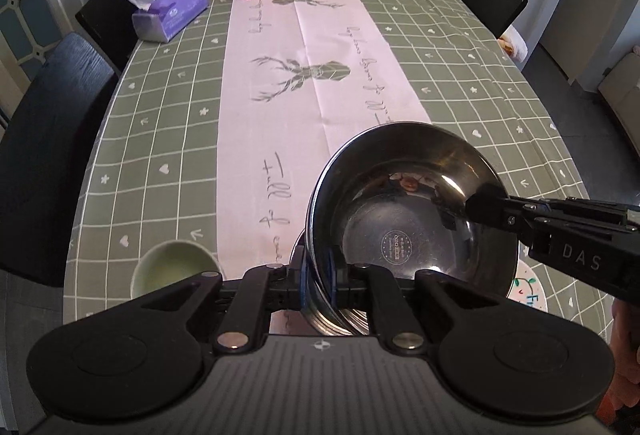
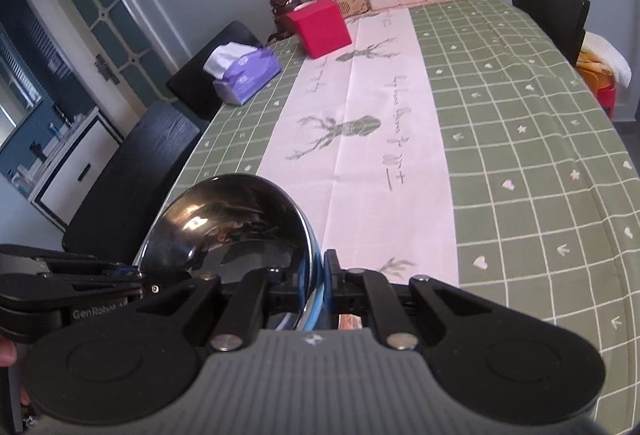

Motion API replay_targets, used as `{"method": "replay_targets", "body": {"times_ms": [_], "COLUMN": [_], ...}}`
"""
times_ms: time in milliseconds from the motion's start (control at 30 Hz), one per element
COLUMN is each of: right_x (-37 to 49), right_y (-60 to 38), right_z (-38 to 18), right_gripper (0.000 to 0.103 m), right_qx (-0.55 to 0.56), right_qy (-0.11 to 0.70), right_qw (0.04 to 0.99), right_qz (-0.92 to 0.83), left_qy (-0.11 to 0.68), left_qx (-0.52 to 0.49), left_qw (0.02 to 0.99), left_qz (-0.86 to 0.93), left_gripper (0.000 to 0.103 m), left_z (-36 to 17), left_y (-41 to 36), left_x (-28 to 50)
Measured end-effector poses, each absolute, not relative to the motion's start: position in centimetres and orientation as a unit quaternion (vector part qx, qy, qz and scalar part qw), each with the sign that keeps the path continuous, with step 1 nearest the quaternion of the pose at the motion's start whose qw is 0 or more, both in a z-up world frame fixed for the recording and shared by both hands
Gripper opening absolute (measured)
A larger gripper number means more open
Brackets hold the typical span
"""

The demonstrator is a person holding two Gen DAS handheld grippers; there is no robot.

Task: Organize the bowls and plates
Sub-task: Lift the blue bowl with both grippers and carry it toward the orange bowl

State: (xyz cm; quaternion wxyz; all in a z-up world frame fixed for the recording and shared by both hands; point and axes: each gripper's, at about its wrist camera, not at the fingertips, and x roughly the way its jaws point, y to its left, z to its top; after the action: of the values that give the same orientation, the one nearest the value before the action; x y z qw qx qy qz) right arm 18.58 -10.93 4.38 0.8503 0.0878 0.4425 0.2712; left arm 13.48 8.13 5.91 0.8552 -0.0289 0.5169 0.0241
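A round steel bowl (image 1: 408, 211) hangs above the near end of the table (image 1: 460, 47), held between the two grippers at opposite sides of its rim. The left gripper (image 1: 318, 275) is closed almost fully on the rim's near-left side, the thin metal edge pinched between its blue-padded fingers. The right gripper (image 1: 476, 205) reaches in from the right edge of the left wrist view and clamps the right side of the rim, one finger inside the bowl and one outside; in the right wrist view its jaws are likewise nearly shut on the rim (image 2: 314, 275). Being round, the bowl has no long axis to speak of. It is tipped rather than level, its mouth facing up and toward the left camera, so its polished inside and the round stamp on its base are visible, and its far rim sits higher in the picture than the near one. Below it and to the left a small pale green bowl (image 1: 172, 267) rests on the green checked tablecloth, and a white plate with a painted edge (image 1: 528, 289) peeks out under its right side.
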Motion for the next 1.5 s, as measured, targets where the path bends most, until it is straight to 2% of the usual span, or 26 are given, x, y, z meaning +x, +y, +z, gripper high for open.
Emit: {"method": "replay_targets", "body": {"times_ms": [467, 1233, 1433, 1500], "right_x": [19.0, 19.4, 19.4, 19.5], "right_y": [-9.8, -8.4, -8.2, -8.3], "right_z": [1.2, -0.7, -0.6, -0.6], "right_gripper": [0.006, 0.007, 0.008, 0.011], "right_qx": [0.074, 0.047, 0.033, 0.037], "right_qy": [0.482, 0.482, 0.48, 0.481], "right_qw": [0.831, 0.835, 0.837, 0.836], "right_qz": [0.268, 0.259, 0.26, 0.263], "left_qy": [0.56, 0.591, 0.594, 0.594], "left_qx": [-0.044, -0.042, -0.045, -0.043], "left_qw": [0.827, 0.805, 0.803, 0.803], "left_qz": [0.024, 0.03, 0.028, 0.029], "left_gripper": [0.011, 0.011, 0.018, 0.018], "left_z": [2.4, 0.2, -0.1, -0.1], "left_y": [9.0, 9.5, 9.4, 9.3], "left_x": [13.6, 15.3, 15.5, 15.6]}}
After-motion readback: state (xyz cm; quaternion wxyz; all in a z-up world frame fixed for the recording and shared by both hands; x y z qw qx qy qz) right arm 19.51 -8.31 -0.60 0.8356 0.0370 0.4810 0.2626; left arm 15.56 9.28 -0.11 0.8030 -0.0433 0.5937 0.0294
